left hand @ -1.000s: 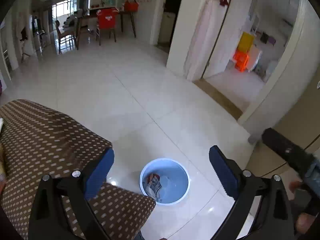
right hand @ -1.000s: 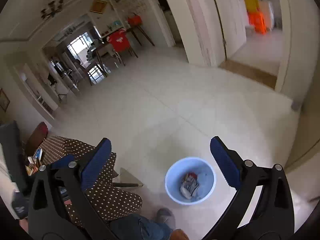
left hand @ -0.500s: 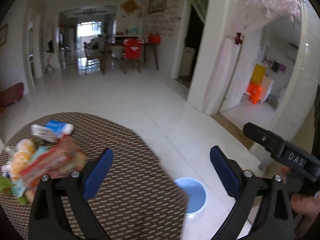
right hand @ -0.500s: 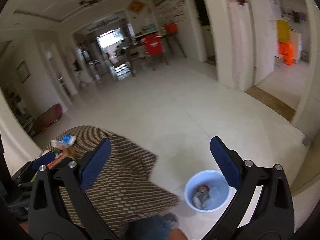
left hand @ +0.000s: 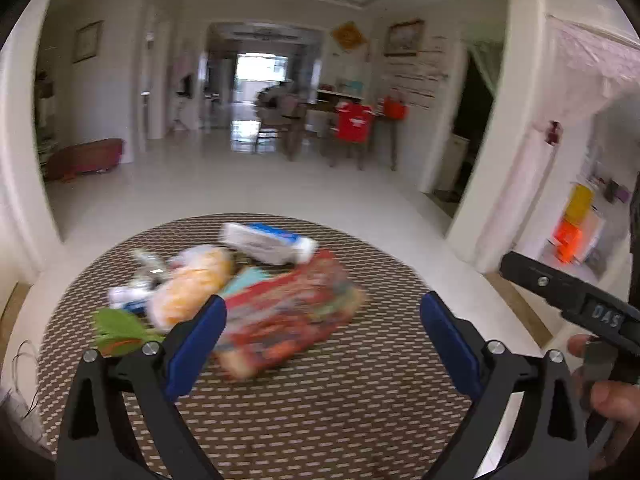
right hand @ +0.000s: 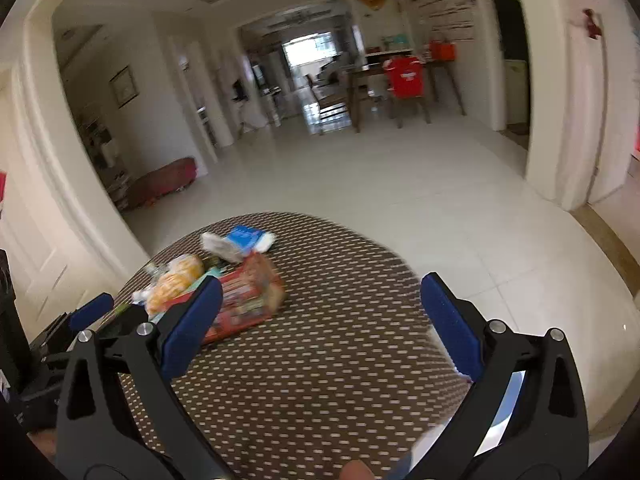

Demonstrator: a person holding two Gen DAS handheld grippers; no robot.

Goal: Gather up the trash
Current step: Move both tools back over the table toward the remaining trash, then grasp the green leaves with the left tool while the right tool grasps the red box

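Note:
A pile of trash lies on a round table with a brown dotted cloth (left hand: 360, 400) (right hand: 340, 360). It holds a red snack wrapper (left hand: 288, 320) (right hand: 244, 300), a yellow-orange bag (left hand: 192, 288) (right hand: 176, 280), a white and blue pack (left hand: 268, 244) (right hand: 244, 240) and a green scrap (left hand: 120, 328). My left gripper (left hand: 324, 340) is open and empty, just before the red wrapper. My right gripper (right hand: 320, 328) is open and empty, to the right of the pile. The blue bin's rim (right hand: 508, 404) peeks out behind my right finger.
White tiled floor (right hand: 400, 168) stretches to a far dining table with a red-covered chair (right hand: 408, 80). A white pillar (left hand: 500, 160) and a doorway stand at the right. The right gripper's body (left hand: 568, 296) shows in the left wrist view, the left one's body (right hand: 80, 320) at the left of the right wrist view.
Both grippers have swung up and left from above the blue bin on the floor to the table. The trash pile has come into view and closer.

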